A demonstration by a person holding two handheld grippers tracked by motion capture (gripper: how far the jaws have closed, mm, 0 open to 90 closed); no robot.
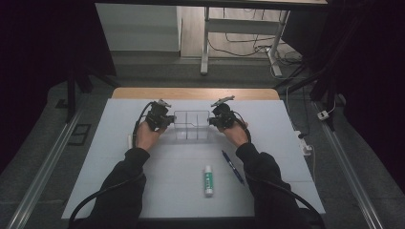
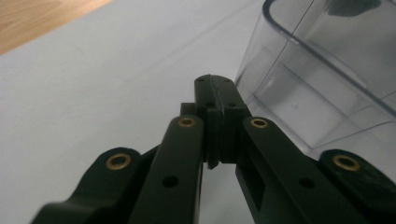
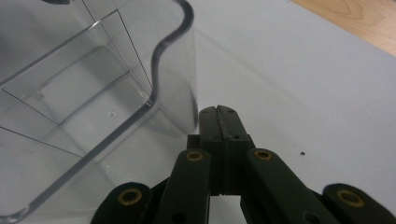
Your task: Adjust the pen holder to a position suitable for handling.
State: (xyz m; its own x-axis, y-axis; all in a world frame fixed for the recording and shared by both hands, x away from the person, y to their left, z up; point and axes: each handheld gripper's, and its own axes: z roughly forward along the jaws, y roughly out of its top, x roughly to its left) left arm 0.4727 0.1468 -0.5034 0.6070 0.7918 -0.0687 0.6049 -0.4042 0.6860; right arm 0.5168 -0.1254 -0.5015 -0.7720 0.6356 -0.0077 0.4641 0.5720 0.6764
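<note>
A clear plastic organizer box [image 1: 191, 125] with inner dividers stands on the white mat [image 1: 119, 157] at the far middle. My left gripper [image 1: 165, 120] rests beside its left wall, jaws shut with nothing between them [image 2: 215, 100]; the box's curved clear wall [image 2: 322, 70] rises just to the right of the jaws. My right gripper [image 1: 213, 120] sits by the box's right wall, also shut and empty [image 3: 218, 126], with the box's wavy rim [image 3: 159, 51] close on its left. A blue pen [image 1: 232, 166] and a white glue stick [image 1: 208, 180] lie nearer the person.
A small white object [image 1: 129, 140] lies left of the left hand. The wooden table edge [image 1: 196, 93] runs behind the mat. Cables and a power strip [image 1: 305, 143] sit off the table's right side. Table legs [image 1: 205, 47] stand farther back on the floor.
</note>
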